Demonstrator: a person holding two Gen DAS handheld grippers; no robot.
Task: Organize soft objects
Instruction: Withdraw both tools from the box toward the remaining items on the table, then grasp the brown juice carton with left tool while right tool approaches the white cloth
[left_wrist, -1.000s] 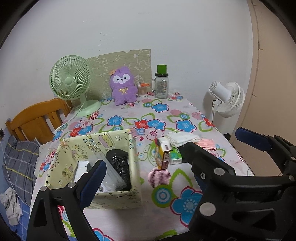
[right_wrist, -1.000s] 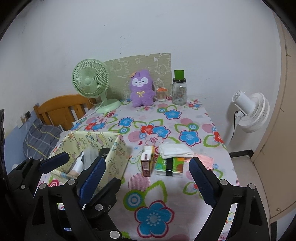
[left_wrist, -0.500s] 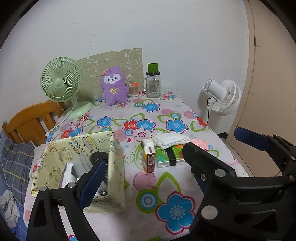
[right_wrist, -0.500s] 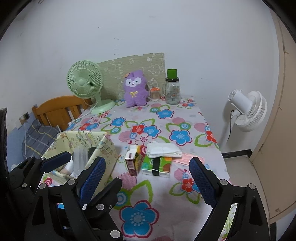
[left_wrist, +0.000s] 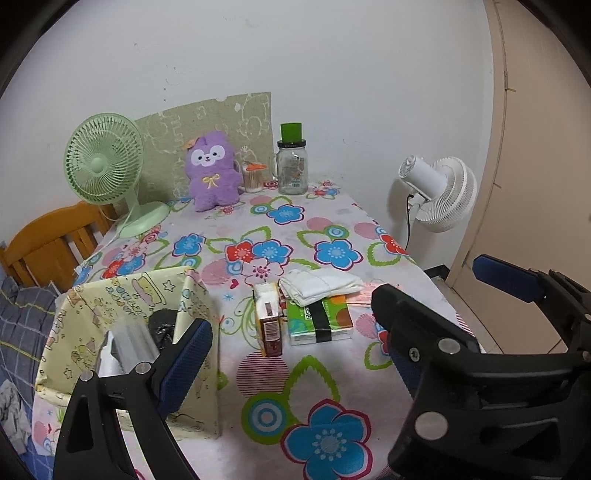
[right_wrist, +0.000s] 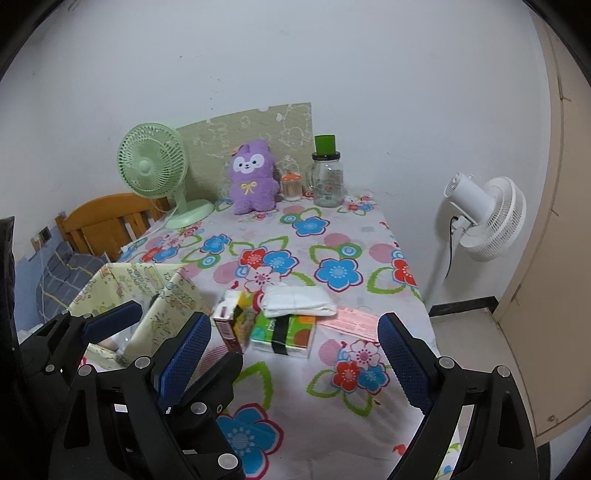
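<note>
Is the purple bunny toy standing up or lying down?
Standing up. The purple plush toy sits upright at the table's far end, its back against the green board.

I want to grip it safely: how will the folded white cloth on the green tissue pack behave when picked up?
The white cloth looks thin and loosely folded, so it will probably droop and unfold. It seems light. Lying on the green tissue pack, it may slide off when pushed.

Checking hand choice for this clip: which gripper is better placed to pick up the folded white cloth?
Probably right. The right gripper, open and empty, frames the green tissue pack with the white cloth on it. The left gripper sits nearer the yellow box.
</note>
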